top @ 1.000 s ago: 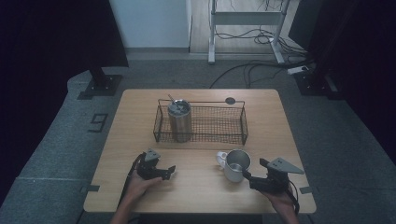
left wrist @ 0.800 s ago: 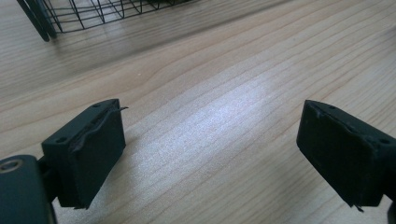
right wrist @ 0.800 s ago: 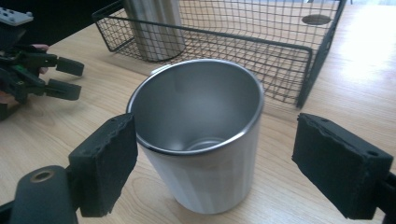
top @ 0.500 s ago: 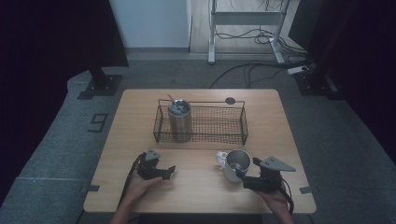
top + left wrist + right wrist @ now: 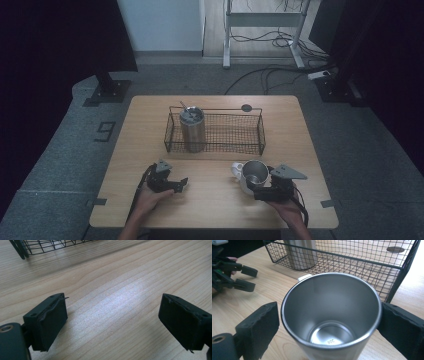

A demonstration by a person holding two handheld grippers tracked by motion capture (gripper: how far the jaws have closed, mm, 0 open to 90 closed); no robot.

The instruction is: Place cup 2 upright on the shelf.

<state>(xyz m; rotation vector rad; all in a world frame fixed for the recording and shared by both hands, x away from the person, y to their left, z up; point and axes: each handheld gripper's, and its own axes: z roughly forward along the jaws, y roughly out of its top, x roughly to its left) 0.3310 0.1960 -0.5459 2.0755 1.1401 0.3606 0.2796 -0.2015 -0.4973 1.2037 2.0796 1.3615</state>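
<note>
A steel cup (image 5: 252, 172) with a white handle stands upright on the wooden table (image 5: 210, 205), in front of the wire basket. My right gripper (image 5: 256, 189) comes at it from the right. In the right gripper view the cup (image 5: 329, 302) stands between the two jaws, which have just been opening; a thin gap shows at the left pad, so my right gripper (image 5: 329, 322) is open. My left gripper (image 5: 181, 184) rests low over the table at the front left. Its jaws stand apart over bare wood in the left gripper view, my left gripper (image 5: 112, 322) open with nothing between them.
A black wire basket (image 5: 225, 144) sits mid-table with a tall steel tumbler (image 5: 192, 129) upright in its left end. A small dark disc (image 5: 246, 107) lies behind the basket. The basket's front wall (image 5: 362, 265) stands just beyond the cup.
My right gripper has slid left from beside the cup, its jaws have gone from shut to open, and the cup now stands between them. The left gripper has not moved.
</note>
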